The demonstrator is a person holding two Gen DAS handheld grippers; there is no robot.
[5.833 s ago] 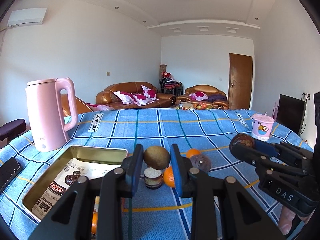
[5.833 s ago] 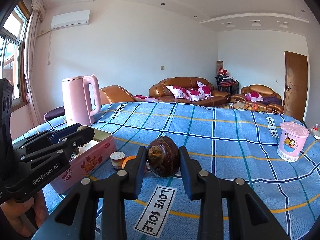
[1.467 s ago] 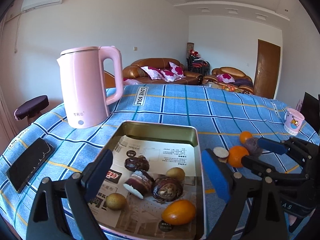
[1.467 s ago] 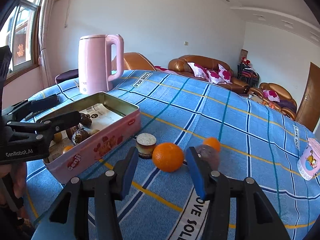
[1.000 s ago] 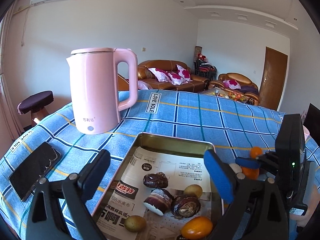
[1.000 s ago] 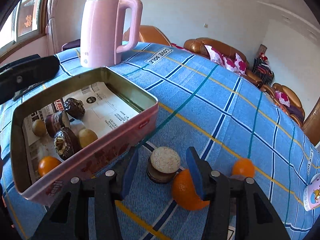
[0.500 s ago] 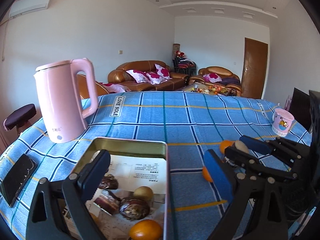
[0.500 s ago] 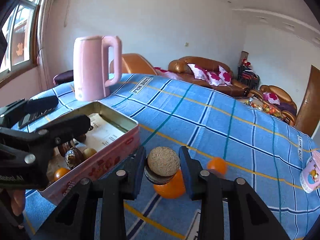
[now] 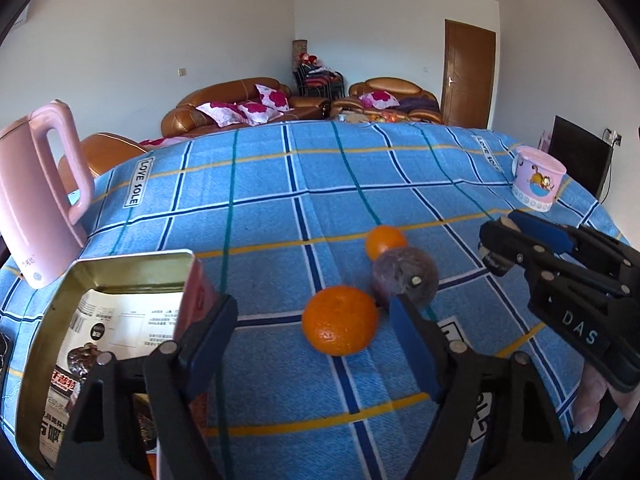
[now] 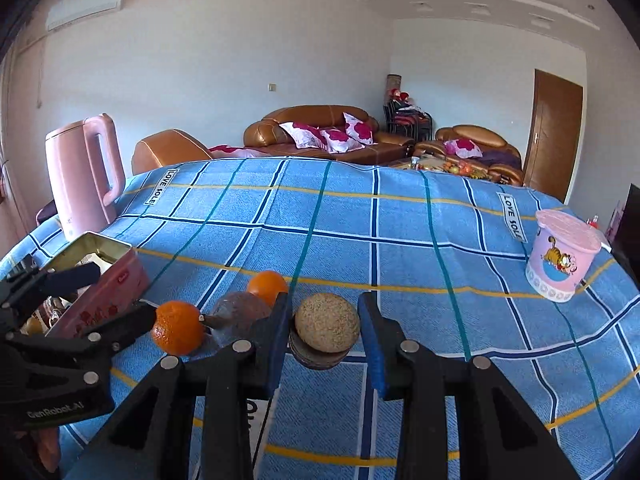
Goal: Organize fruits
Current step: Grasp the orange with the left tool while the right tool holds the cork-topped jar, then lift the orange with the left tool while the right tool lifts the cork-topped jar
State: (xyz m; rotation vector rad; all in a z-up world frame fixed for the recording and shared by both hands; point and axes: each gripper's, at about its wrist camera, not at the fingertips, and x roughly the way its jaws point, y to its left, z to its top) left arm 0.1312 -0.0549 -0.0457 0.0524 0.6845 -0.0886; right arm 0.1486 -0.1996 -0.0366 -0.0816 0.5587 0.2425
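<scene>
Closing the left gripper (image 9: 312, 314) around the big orange (image 9: 340, 326) on the checked tablecloth (image 9: 280, 184), with jaws narrowing and the blue pads (image 9: 416, 344) not yet on the skin. Pinching, meanwhile, a cut fruit (image 10: 326, 330) in the right gripper (image 10: 323, 312), pressed between its two pads with the pale sawn face towards the camera, clear of the cloth as far as the right wrist view shows.

Risks, judged from this layout:

- Clipping the purple fruit (image 9: 404, 280) with the right-hand pad, since it lies just beside the big orange and right behind that fingertip. Could send it rolling into the small orange (image 9: 384, 242) beyond.
- Squeezing off-centre on a round, smooth skin. Likely to squirt the big orange forward out of the pads rather than seat it.
- Catching the near wall of the tin (image 9: 128, 258) with the left-hand finger, which sits close against its pink side. Might shove the tin and shake the fruit already inside.
- Crossing paths on the way to the tin, both tools being near each other over the same patch of cloth.
- Losing the cut fruit: held only at its rim, apt to tip or slip if tilted.
</scene>
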